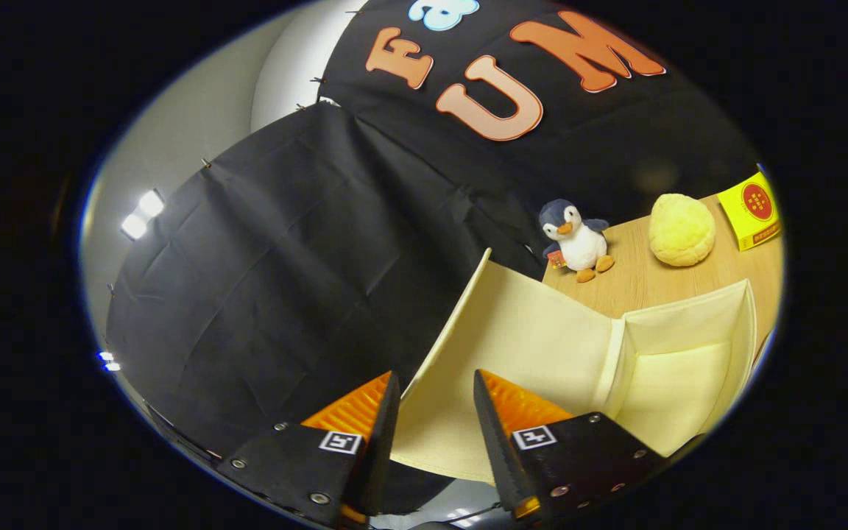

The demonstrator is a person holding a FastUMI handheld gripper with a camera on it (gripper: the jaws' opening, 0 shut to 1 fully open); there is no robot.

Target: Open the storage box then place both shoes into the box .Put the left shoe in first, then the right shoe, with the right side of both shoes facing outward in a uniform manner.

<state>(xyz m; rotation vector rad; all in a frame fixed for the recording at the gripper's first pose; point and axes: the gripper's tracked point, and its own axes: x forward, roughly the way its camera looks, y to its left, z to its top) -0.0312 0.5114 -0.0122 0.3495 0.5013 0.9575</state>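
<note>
The cream fabric storage box (689, 368) stands open on the wooden table (645, 287), and its pale inside is bare as far as I can see. Its lid (527, 331) is raised and leans away from the opening. The lid's free edge runs down into the gap between my fingers. My gripper (436, 375) is open, its fingers set apart on either side of that edge, and neither visibly presses on the fabric.
Beyond the box on the table sit a small penguin plush (575, 239), a round yellow plush (682, 230) and a yellow card (751, 210). The black cloth wall hangs close behind the lid.
</note>
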